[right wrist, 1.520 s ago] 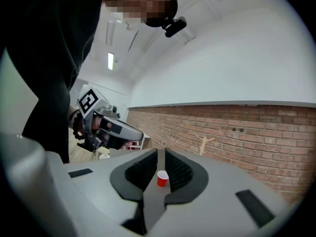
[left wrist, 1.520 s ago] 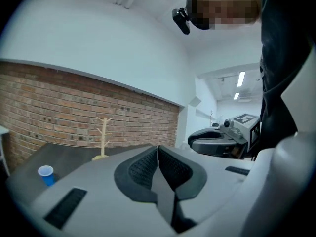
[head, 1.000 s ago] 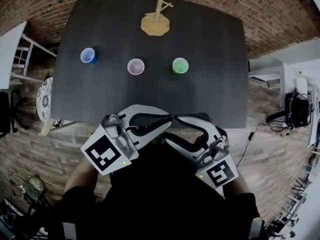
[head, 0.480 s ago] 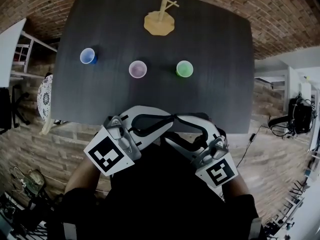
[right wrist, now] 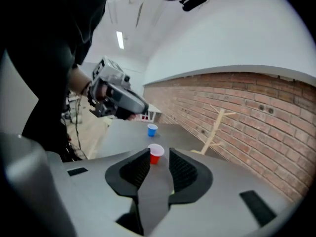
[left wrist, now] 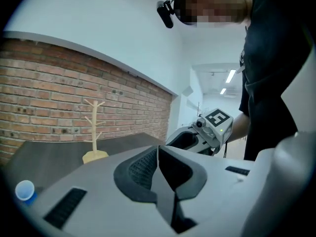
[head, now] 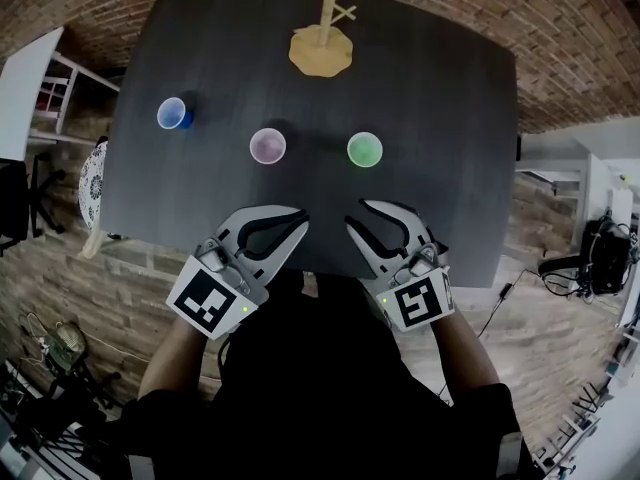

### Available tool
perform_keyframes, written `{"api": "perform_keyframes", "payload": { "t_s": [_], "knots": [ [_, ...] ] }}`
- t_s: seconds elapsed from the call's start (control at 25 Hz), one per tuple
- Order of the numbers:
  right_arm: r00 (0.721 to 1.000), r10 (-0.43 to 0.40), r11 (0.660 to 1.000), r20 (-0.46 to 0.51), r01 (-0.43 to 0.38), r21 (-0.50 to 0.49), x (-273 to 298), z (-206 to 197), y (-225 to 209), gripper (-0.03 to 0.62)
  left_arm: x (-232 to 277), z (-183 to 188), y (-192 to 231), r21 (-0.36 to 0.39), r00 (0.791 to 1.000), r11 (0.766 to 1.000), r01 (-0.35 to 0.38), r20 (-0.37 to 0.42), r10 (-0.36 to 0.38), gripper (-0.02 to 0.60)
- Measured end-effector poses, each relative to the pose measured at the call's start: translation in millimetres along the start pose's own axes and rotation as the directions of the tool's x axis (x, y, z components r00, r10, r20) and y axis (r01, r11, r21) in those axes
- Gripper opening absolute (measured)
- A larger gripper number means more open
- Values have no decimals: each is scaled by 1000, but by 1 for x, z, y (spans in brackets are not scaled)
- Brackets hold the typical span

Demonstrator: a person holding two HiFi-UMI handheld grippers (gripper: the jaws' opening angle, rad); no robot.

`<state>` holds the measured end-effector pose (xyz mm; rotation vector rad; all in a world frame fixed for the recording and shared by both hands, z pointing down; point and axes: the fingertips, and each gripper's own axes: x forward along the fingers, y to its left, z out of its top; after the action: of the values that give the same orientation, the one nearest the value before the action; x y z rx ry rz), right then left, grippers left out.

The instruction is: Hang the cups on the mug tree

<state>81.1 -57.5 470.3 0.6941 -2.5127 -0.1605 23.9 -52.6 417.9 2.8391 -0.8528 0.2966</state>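
Three cups stand in a row on the dark table [head: 440, 168]: a blue cup [head: 172, 113] at left, a red cup [head: 268, 145] in the middle that looks pinkish from above, and a green cup [head: 364, 149] at right. The wooden mug tree [head: 320, 46] stands bare at the far edge. My left gripper [head: 300, 216] hovers over the near edge, shut and empty. My right gripper [head: 358, 215] is beside it, open; its jaws have just been closing with nothing between them. The red cup [right wrist: 156, 153] shows far beyond the right jaws.
A brick wall runs behind the table's far edge. A white chair [head: 45, 118] and a patterned stool [head: 90, 193] stand left of the table. Cables and equipment [head: 590, 228] lie on the floor at right. In the left gripper view the mug tree [left wrist: 95, 132] and blue cup [left wrist: 24, 190] show.
Both grippers have moved forward and down from in front of the person's body to the table's near edge. Their tips, close together before, now stand apart.
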Motion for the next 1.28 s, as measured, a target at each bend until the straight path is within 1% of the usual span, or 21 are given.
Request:
{"api": "perform_keyframes", "payload": {
  "t_s": [0.04, 0.12, 0.2, 0.28, 0.36, 0.4, 0.48, 0.56, 0.72, 0.88, 1.0, 1.08, 1.16, 1.28],
  "knots": [
    [998, -38, 999, -43, 37, -9, 6, -13, -12, 116, 2, -6, 4, 6, 1000, 1000, -18, -16, 19, 20],
    [989, -80, 997, -126, 81, 3, 19, -38, -30, 99, 7, -16, 11, -18, 998, 998, -55, -28, 54, 20],
    [975, -92, 995, -202, 96, 14, 32, -61, -43, 94, 10, -24, 17, -46, 996, 995, -83, -37, 82, 20],
    [956, -92, 996, -279, 93, -8, 46, -83, -52, 94, 13, -33, 21, -64, 993, 993, -103, -61, 99, 20],
    [934, -82, 997, -347, 72, -41, 60, -104, -57, 94, 15, -44, 24, -84, 988, 990, -114, -112, 104, 20],
    [924, -73, 997, -375, 57, -52, 67, -112, -58, 94, 16, -48, 25, -92, 985, 989, -118, -133, 105, 20],
    [908, -51, 998, -416, 26, -66, 78, -125, -57, 94, 17, -55, 28, -102, 983, 987, -124, -152, 108, 20],
    [895, -40, 996, -443, 2, -85, 86, -131, -55, 94, 16, -58, 31, -111, 982, 986, -128, -155, 110, 20],
    [878, -47, 991, -477, -17, -130, 98, -143, -53, 94, 13, -63, 37, -126, 981, 982, -140, -156, 120, 20],
    [866, -46, 989, -498, -32, -147, 105, -154, -54, 94, 10, -64, 42, -129, 979, 980, -152, -154, 132, 20],
    [859, -62, 986, -509, -26, -163, 107, -160, -58, 91, 10, -64, 47, -131, 979, 979, -157, -148, 137, 20],
    [856, -74, 986, -511, -15, -167, 107, -160, -61, 56, 9, -64, 48, -134, 980, 978, -159, -143, 140, 20],
    [859, -78, 987, -506, -4, -160, 106, -159, -61, 46, 8, -65, 49, -131, 980, 978, -161, -140, 143, 20],
    [874, -68, 993, -482, 15, -115, 103, -150, -59, 43, 4, -65, 48, -123, 979, 978, -166, -137, 149, 20]
  ]
}}
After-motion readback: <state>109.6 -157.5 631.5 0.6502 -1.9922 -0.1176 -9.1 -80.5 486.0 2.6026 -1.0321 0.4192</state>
